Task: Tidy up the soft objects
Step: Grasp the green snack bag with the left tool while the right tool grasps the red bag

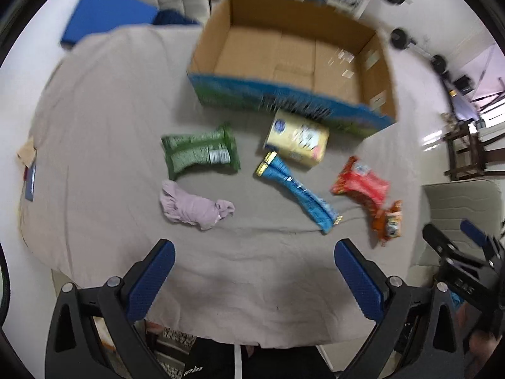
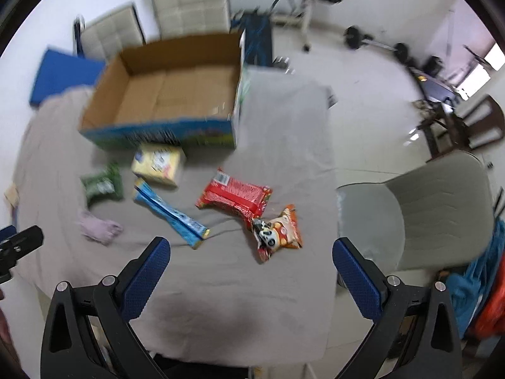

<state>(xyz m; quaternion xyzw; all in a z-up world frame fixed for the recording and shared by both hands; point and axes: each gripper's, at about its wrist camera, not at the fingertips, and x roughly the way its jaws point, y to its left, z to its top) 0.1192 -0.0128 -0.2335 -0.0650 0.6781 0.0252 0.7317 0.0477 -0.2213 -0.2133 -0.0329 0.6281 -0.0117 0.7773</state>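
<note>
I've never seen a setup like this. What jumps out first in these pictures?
The big open cardboard box at the far side of the grey-covered table, with nothing in it. In front lie bright packets: green, yellow, blue, red, plus a crumpled lilac cloth. Blue-padded fingers frame each view, spread wide.

Bright, even indoor light with soft shadows; both fisheye views bend hard at the edges (black corners), and motion blur smears the cardboard box (image 1: 293,63) most.
</note>
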